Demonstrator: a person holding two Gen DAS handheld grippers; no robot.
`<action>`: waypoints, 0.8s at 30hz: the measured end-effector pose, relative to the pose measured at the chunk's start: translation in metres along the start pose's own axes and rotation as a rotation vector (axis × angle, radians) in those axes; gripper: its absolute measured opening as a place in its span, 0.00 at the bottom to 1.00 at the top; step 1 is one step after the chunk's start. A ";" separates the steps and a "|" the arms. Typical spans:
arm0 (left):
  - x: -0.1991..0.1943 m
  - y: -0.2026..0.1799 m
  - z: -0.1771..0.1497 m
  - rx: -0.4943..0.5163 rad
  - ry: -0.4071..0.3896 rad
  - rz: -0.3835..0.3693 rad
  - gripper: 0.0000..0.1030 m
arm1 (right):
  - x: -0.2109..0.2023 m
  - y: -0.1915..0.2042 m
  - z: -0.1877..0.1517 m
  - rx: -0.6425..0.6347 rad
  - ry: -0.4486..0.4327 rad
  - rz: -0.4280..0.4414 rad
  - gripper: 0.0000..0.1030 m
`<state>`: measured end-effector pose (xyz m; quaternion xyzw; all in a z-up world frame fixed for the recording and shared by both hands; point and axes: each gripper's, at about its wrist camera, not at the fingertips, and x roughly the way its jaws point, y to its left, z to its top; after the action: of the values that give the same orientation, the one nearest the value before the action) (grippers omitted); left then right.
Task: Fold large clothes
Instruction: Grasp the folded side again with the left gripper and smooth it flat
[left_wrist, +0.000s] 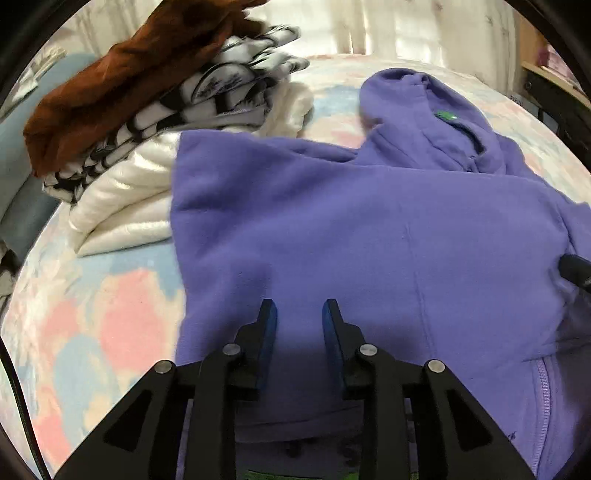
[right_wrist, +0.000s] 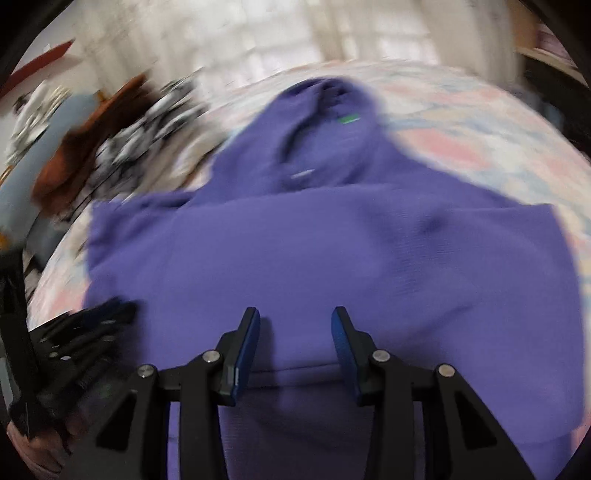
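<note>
Hoodie: my purple fleece hoodie (left_wrist: 369, 229) is spread out on the bed, hood end away from me, with a little green tag (left_wrist: 446, 116) showing inside the neck. The zipper (left_wrist: 543, 402) shows at the near right in the left wrist view.

Bed: pastel pink, blue and white blotchy cover (left_wrist: 92, 325), the hoodie takes up most of the middle.

Left hand-held gripper: mine (left_wrist: 300, 308), hanging just over the near part of the hoodie, jaws apart, nothing between the blue pads.

Right hand-held gripper: also mine (right_wrist: 295, 315), same deal, jaws parted over the near hem, no fabric pinched. That view is pretty smeared, so the fine detail is lost.

Pile: off to the far left of the hoodie is a stack of other clothes, a rust-brown garment (left_wrist: 122, 85) on top, a black-and-white patterned one (left_wrist: 207, 99) under it, and a cream one (left_wrist: 125, 199) at the bottom, touching the hoodie's left edge.
</note>
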<state>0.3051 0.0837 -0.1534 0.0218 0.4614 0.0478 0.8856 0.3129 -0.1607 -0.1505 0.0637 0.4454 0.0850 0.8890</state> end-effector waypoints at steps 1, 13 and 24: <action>-0.003 0.005 0.001 -0.013 0.008 -0.029 0.25 | -0.006 -0.015 0.001 0.033 -0.011 0.030 0.33; -0.102 0.040 -0.047 0.007 -0.048 -0.090 0.71 | -0.079 -0.039 -0.053 0.142 0.059 0.143 0.40; -0.201 0.105 -0.147 -0.103 -0.050 -0.128 0.71 | -0.188 -0.015 -0.141 0.060 0.007 0.185 0.63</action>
<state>0.0638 0.1661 -0.0652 -0.0519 0.4364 0.0144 0.8981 0.0899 -0.2087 -0.0905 0.1307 0.4430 0.1536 0.8735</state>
